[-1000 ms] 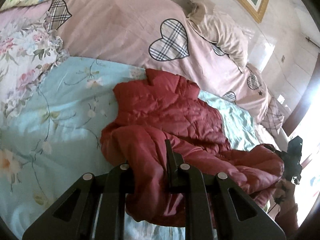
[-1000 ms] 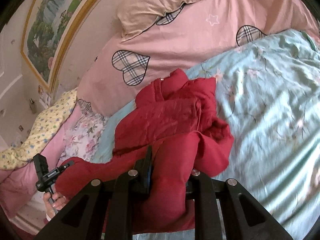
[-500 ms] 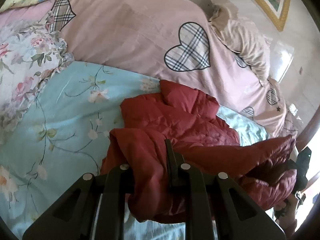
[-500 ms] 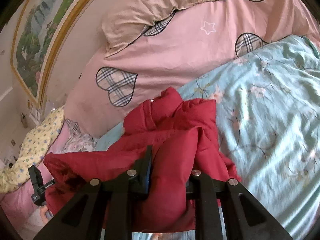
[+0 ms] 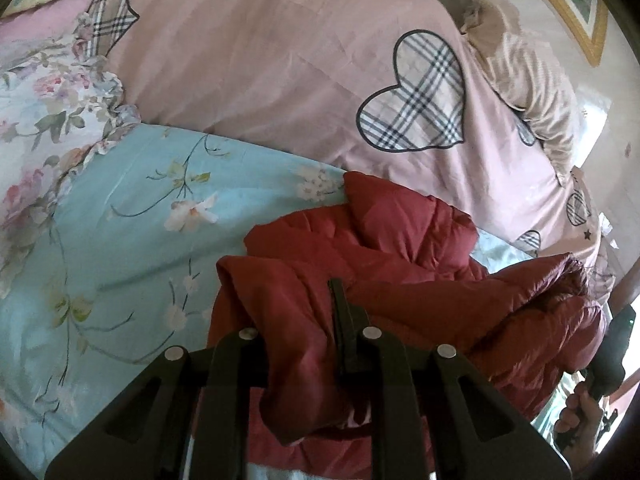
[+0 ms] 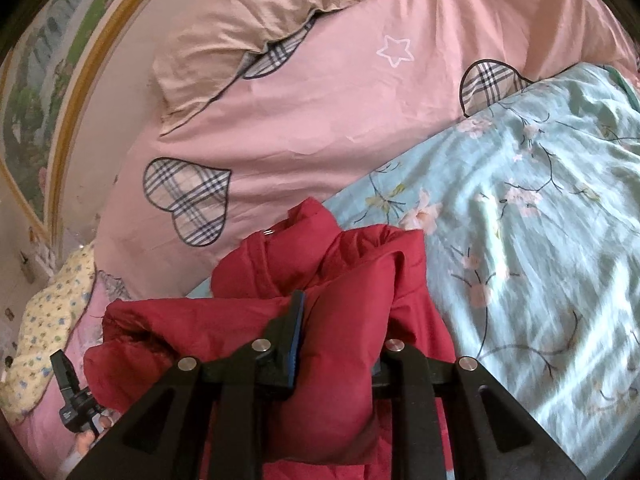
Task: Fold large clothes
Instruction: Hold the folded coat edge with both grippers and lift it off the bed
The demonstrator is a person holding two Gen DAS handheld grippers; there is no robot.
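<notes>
Left claw pinched thick fold of dark red quilted puffer jacket. Right claw clamped on another bunched fold of same jacket. Jacket's near edge lifted between both claws; rest lay crumpled on light blue floral bedsheet, collar end touching pink duvet with plaid heart patches. Beige pillow rested atop duvet. Gold-framed painting hung on wall behind.
</notes>
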